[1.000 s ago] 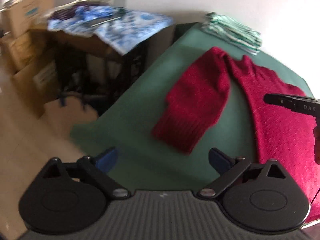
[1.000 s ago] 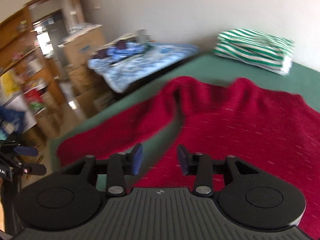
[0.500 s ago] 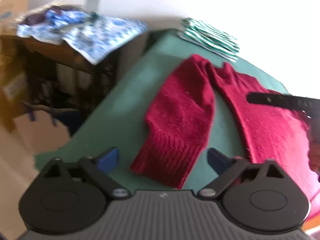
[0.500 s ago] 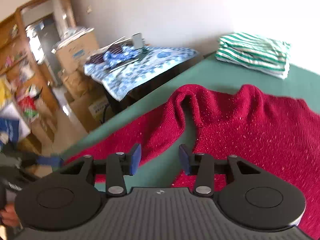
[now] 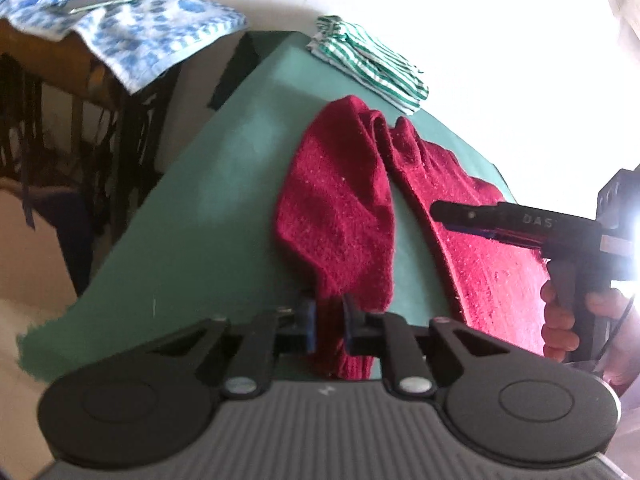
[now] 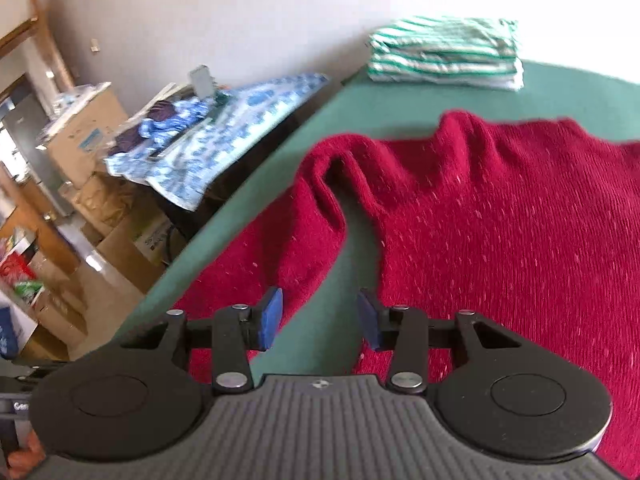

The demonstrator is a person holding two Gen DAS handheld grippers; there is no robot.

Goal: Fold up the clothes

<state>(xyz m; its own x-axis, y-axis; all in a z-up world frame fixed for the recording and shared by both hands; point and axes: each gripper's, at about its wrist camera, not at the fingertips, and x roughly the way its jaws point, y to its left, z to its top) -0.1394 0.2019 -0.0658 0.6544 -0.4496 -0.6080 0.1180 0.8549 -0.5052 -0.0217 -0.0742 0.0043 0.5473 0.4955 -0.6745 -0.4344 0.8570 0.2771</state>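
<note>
Nearby, a folded striped stack (image 6: 444,54) sits at the green counter (image 5: 208,208) far edge. Spread flat across it lies the red sweater (image 6: 520,240); the left hand-held gripper (image 5: 327,322) pinches its sleeve cuff (image 5: 340,344), the right hand-held gripper (image 6: 318,318) hovers parted, empty.

You have one red sweater (image 5: 340,216) on one green table (image 5: 208,216), with one sleeve (image 6: 280,248) visible beside its body. One folded stack of green-and-white striped clothes (image 6: 444,54) sits at the far end of the same table. You hold two hand-held grippers: the left hand-held gripper (image 5: 327,322) and the right hand-held gripper (image 6: 318,318), each with two blue-padded fingers. One side table (image 5: 52,68) stands beyond, carrying one blue-and-white patterned cloth (image 6: 224,140). Several cardboard boxes (image 6: 80,136) are stacked against the wall; you cannot count them exactly. One of your hands (image 5: 568,320) is in view.
</note>
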